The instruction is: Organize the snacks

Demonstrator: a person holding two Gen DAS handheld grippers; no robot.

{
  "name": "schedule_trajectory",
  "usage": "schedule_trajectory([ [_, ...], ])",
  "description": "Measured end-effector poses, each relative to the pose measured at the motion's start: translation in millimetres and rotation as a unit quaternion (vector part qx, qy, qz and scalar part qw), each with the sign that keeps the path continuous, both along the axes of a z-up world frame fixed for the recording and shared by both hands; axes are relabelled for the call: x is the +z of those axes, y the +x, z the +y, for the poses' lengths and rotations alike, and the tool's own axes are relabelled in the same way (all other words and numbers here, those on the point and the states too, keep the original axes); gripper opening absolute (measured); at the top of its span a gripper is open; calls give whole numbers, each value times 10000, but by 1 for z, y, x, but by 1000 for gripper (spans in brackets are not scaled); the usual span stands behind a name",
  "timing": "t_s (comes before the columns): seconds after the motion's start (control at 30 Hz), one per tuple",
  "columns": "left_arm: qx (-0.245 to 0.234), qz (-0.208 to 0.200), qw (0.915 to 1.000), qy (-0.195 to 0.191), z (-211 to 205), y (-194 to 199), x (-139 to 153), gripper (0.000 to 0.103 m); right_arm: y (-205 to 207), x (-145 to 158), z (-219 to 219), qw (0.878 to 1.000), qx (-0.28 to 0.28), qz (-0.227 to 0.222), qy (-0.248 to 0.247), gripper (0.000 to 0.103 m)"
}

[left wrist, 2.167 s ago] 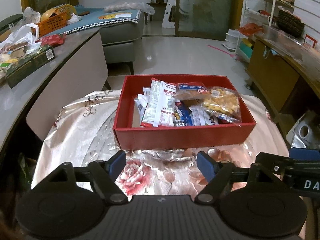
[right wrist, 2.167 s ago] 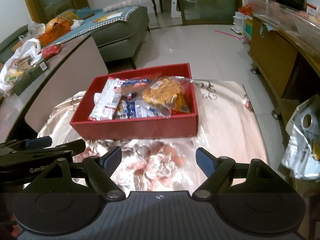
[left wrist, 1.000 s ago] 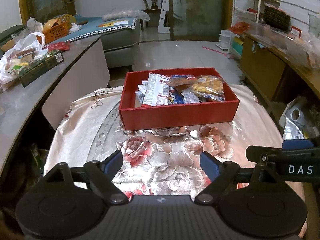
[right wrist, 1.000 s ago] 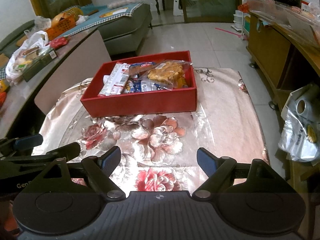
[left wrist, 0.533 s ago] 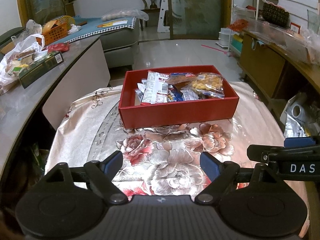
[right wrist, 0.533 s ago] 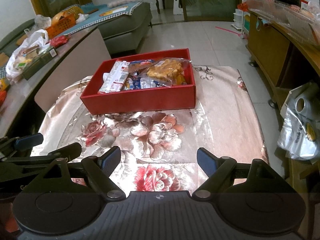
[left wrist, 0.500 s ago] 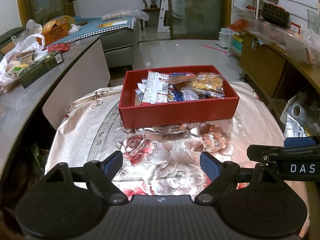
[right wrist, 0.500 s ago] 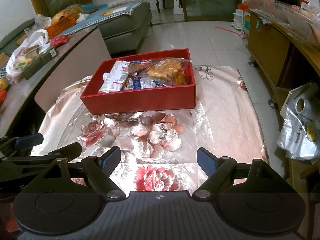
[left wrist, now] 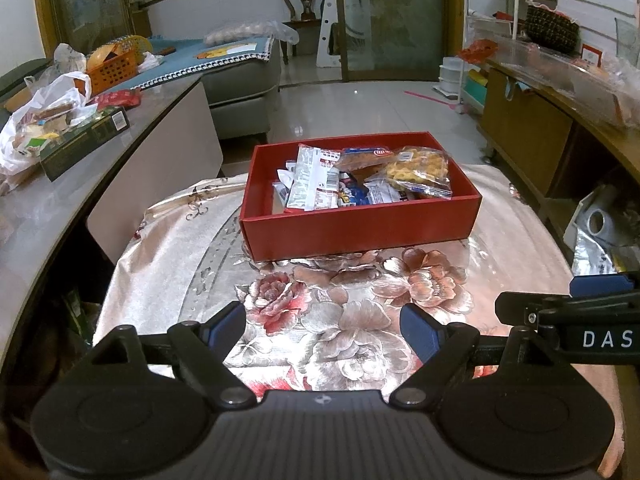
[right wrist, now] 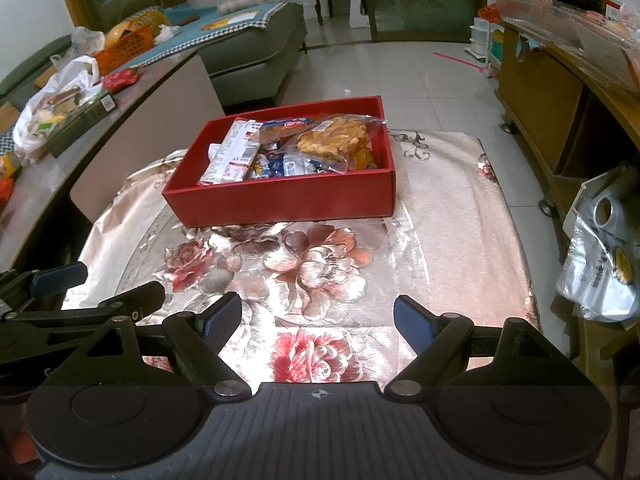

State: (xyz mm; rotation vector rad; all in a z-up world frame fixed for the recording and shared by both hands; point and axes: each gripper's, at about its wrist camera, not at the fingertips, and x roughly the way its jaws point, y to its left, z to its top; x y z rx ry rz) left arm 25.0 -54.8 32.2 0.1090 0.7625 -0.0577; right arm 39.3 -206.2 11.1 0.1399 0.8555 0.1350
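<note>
A living room is shown, with a low table draped in a floral satin cloth (left wrist: pixel 168 264). Left of the red box (left wrist: pixel 360 228), only cloth is seen; inside it, a white-and-red packet (left wrist: pixel 314 180), blue packets and a clear bag of yellow crackers (left wrist: pixel 420 170) are piled. These are judged light, crinkly and crushable, best pinched at a sealed edge. The left gripper (left wrist: pixel 322 328) and right gripper (right wrist: pixel 318 320) are held wide open and empty, well short of the box.

"DAS" in white on right gripper (left wrist: pixel 600 320) body; snack labels unreadable.
</note>
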Motion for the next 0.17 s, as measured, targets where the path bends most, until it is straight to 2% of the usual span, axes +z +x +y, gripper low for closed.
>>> schedule_trajectory([
  [0.17,-13,-71,10000,8,-1,0,2,79,1,1,-1,10000,2,-16,23,89],
])
